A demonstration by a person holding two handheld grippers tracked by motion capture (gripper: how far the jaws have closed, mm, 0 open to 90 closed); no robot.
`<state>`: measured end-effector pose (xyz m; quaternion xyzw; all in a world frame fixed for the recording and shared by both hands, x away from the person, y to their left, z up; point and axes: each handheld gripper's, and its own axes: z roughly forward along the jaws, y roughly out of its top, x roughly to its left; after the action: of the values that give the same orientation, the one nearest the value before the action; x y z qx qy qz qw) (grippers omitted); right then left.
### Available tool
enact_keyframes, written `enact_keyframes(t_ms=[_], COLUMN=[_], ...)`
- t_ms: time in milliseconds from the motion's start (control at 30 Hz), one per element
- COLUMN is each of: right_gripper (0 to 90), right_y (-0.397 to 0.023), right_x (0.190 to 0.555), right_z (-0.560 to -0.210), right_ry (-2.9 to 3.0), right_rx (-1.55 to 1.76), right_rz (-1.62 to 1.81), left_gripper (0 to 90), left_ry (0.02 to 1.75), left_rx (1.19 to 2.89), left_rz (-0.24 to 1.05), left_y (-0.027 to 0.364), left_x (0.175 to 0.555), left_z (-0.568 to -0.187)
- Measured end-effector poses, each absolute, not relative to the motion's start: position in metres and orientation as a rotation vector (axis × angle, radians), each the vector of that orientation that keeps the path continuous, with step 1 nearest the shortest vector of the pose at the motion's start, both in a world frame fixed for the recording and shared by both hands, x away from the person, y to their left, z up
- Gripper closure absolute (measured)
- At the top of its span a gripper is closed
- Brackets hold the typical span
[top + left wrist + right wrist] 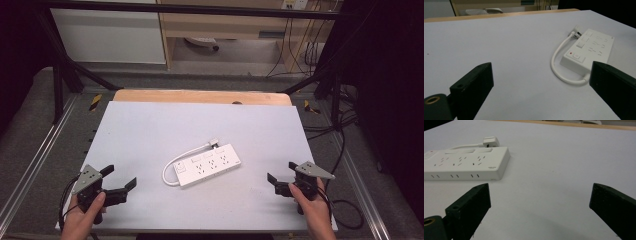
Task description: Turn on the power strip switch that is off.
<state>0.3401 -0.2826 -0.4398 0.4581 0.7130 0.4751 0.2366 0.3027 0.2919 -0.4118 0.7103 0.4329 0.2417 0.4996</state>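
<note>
At about seven o'clock on the table (150, 125), the left gripper (118, 177) is held with its jaws spread and nothing between them. At the centre a white power strip (207, 164) is laid flat and slantwise, with rows of sockets, a switch end at eight o'clock, and its short white cable (170, 170) looped round to a plug (214, 142) at twelve o'clock. At about four o'clock the right gripper (281, 171) is likewise held wide apart and empty.

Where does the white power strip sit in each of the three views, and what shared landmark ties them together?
High view: power strip at table centre, between both grippers.
Left gripper view: right of centre, above the right-hand jaw.
Right gripper view: upper left.
Shared landmark: its white plug on the looped cord.
</note>
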Motion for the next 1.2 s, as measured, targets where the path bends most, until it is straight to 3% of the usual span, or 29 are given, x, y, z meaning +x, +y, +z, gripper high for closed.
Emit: enact_keyframes(t_ms=[1200], right_gripper=[2.5], right_y=[-0.279], right_x=[0.339], right_z=[-0.429], right_ry=[2.000], right_rx=[1.243], right_rz=[1.282], left_gripper=[5.6], left_ry=[1.035], left_rx=[1.746], left_rz=[0.574], left_y=[0.289], left_x=[0.303], left_z=[-0.413])
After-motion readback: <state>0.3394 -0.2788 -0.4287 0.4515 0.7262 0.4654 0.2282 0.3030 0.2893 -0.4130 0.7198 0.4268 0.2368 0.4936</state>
